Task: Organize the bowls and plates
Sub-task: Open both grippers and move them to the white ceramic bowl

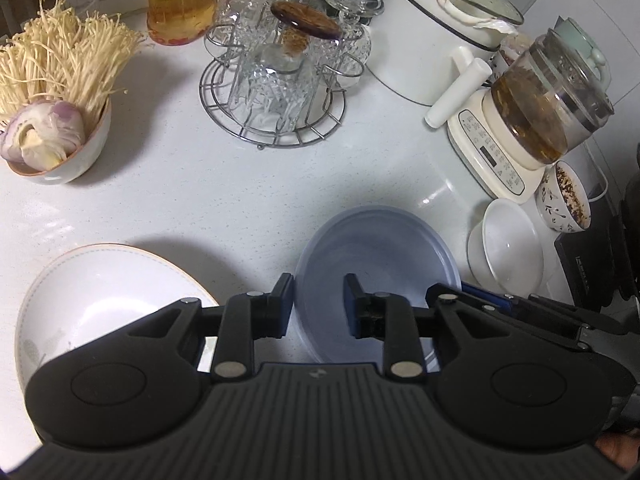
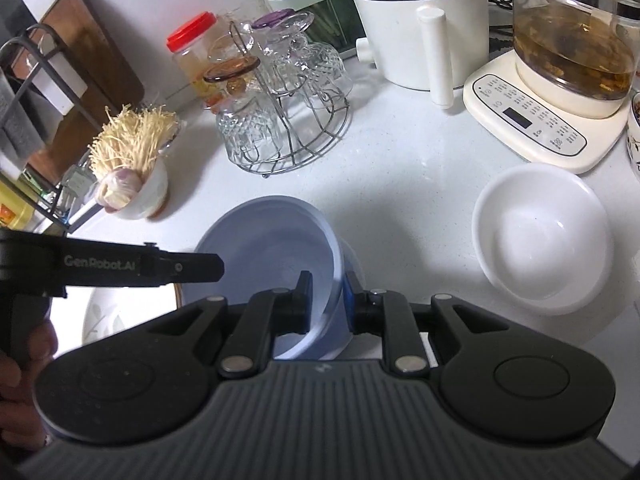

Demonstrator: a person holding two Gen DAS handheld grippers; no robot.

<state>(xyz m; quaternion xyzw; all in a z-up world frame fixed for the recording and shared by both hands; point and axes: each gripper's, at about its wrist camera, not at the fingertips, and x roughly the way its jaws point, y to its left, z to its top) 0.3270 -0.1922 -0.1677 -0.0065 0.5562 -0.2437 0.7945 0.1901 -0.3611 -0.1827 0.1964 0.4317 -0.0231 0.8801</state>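
Note:
A pale blue bowl [image 1: 380,264] sits on the white counter, and a second blue rim seems to show under it. My left gripper [image 1: 320,306] is open. The bowl's left rim runs between its fingers, close to the left pad, and nothing presses on it. From the other side, my right gripper [image 2: 328,300] is shut on the blue bowl [image 2: 272,248], one finger inside the wall and one outside. A white plate with an orange rim [image 1: 112,292] lies left of the bowl. An empty white bowl [image 2: 544,240] stands to its right.
Behind stand a wire rack of glasses [image 1: 276,92], a white pot [image 1: 432,40] and a glass kettle on its base [image 1: 540,120]. A bowl of enoki mushrooms and garlic [image 1: 60,148] is at the left, a patterned bowl [image 1: 564,200] at the right.

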